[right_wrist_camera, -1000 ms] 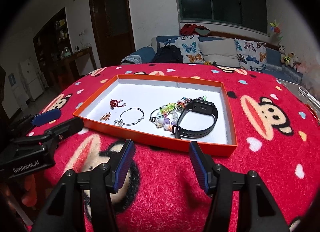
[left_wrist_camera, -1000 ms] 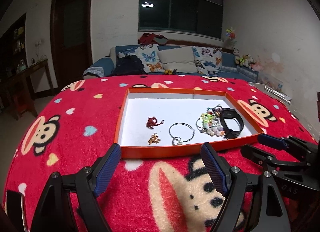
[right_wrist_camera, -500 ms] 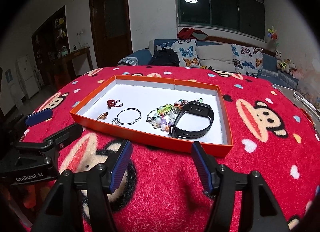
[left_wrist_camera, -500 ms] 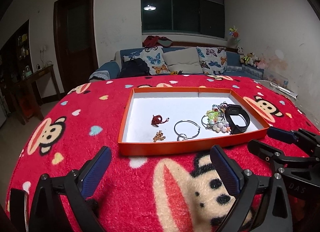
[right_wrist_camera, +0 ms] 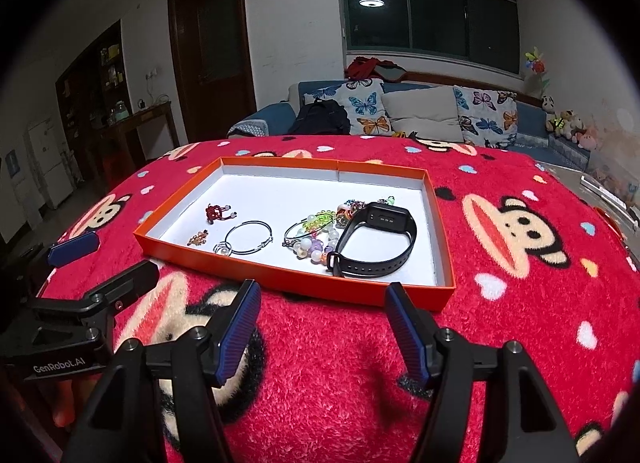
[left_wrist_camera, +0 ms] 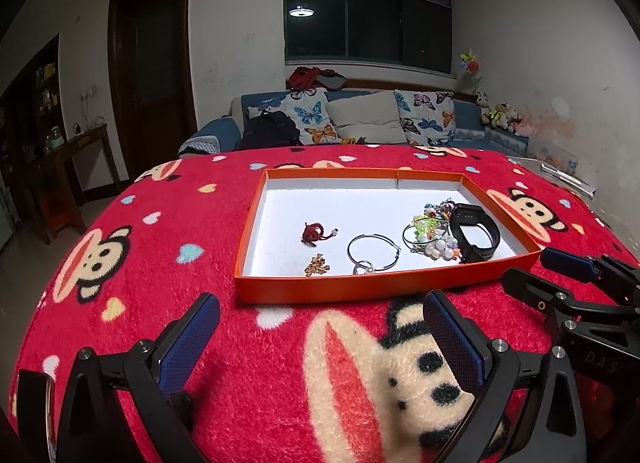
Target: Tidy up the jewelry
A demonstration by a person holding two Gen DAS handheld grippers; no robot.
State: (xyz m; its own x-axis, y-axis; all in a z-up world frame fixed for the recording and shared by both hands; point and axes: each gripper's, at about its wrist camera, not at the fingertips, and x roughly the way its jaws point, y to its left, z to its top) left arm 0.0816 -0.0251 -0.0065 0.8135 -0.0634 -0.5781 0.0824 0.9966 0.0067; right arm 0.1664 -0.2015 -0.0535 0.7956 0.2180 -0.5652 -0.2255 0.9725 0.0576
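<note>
An orange tray (left_wrist_camera: pixel 340 293) with a white floor lies on the red monkey-print blanket. In it are a red knotted charm (left_wrist_camera: pixel 314 232), a small amber ornament (left_wrist_camera: pixel 317 265), a silver hoop (left_wrist_camera: pixel 374 249) with a pearl ring (left_wrist_camera: pixel 363 268), beaded bracelets (left_wrist_camera: pixel 434 231) and a black watch (left_wrist_camera: pixel 476 235). My left gripper (left_wrist_camera: pixel 318 303) hovers wide open just short of the tray's near rim, empty. My right gripper (right_wrist_camera: pixel 322 289) is open and empty before the near rim (right_wrist_camera: pixel 304 283), facing the watch (right_wrist_camera: pixel 376 241) and beads (right_wrist_camera: pixel 320 231).
Each gripper shows in the other's view: the right one (left_wrist_camera: pixel 560 271) by the tray's right corner, the left one (right_wrist_camera: pixel 104 263) by its left corner. Behind the table stands a blue sofa (left_wrist_camera: pixel 360 119) with cushions; a dark door (left_wrist_camera: pixel 152 71) is at the left.
The left jaws spread clearly wider. The right jaws spread a little. Neither hand shifted and the jewellery lies as it did.
</note>
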